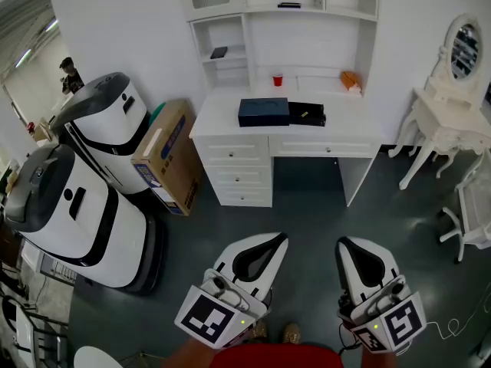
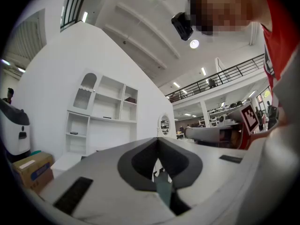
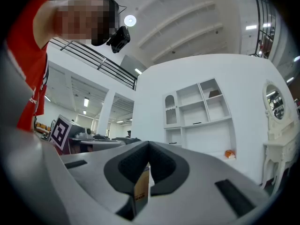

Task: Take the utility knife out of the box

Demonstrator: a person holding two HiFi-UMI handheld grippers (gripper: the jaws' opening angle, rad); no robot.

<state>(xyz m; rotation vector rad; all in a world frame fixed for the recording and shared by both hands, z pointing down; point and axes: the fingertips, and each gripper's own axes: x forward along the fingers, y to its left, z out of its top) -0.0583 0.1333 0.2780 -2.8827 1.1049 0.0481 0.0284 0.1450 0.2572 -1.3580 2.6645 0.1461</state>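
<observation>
Head view: the person stands well back from the desk [image 1: 230, 125], so both tools only wait at 6 o'clock, held low and aimed at it. There are two of them. The left gripper [image 1: 278, 240] and the right gripper [image 1: 343, 242] each have their jaws pressed together on nothing. At 12 o'clock from them, on the desk, lie one dark box [image 1: 263, 112] and one black tray [image 1: 307, 114] touching its right side. The utility knife is too small to pick out there; I'd guess it sits in that tray. One red cup [image 1: 278, 80] stands behind. Two white robots [image 1: 73, 205] are parked at 9 o'clock.

Left gripper view: the left gripper [image 2: 157, 139] has its tips meeting, empty, with one shelf unit [image 2: 103, 116] ahead.

Right gripper view: the right gripper [image 3: 148, 143] is likewise closed and empty.
</observation>
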